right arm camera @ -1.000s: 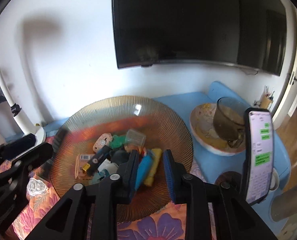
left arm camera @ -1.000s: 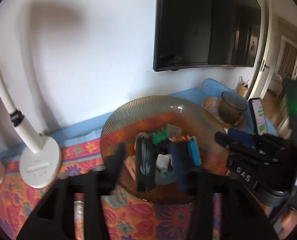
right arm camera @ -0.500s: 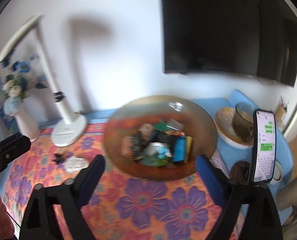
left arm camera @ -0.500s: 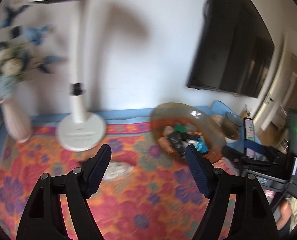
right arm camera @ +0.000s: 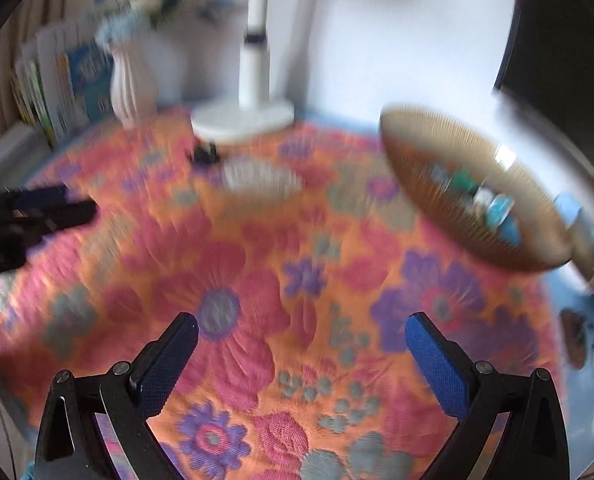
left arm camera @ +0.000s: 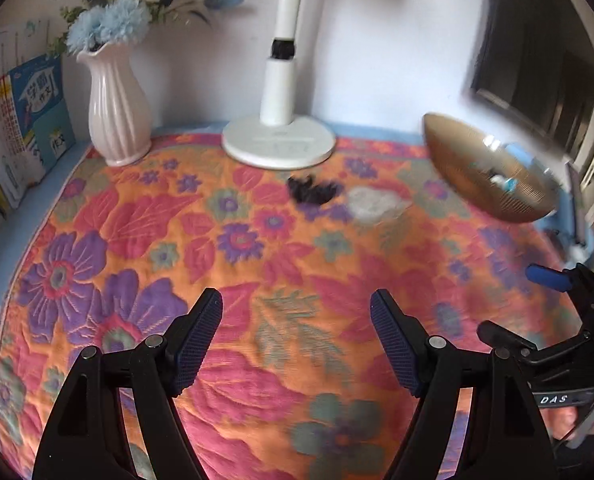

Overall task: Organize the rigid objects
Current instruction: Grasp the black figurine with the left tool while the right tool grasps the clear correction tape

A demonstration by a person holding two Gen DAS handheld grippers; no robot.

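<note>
Both grippers pulled back from the one amber bowl (left arm camera: 493, 184), now upper right, small objects (right arm camera: 493, 204) inside. Left gripper (left arm camera: 297, 340) and right gripper (right arm camera: 301, 360) spread wide, holding nothing over the floral cloth (left arm camera: 257, 264). One vase (left arm camera: 117, 104), one lamp (left arm camera: 279, 136) at top.

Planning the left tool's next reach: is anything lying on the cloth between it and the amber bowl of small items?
Nothing visible blocks it. From the left tool, open and empty, bare floral cloth runs to the amber bowl. The dark clump and clear wrapper lie left of that line.
</note>
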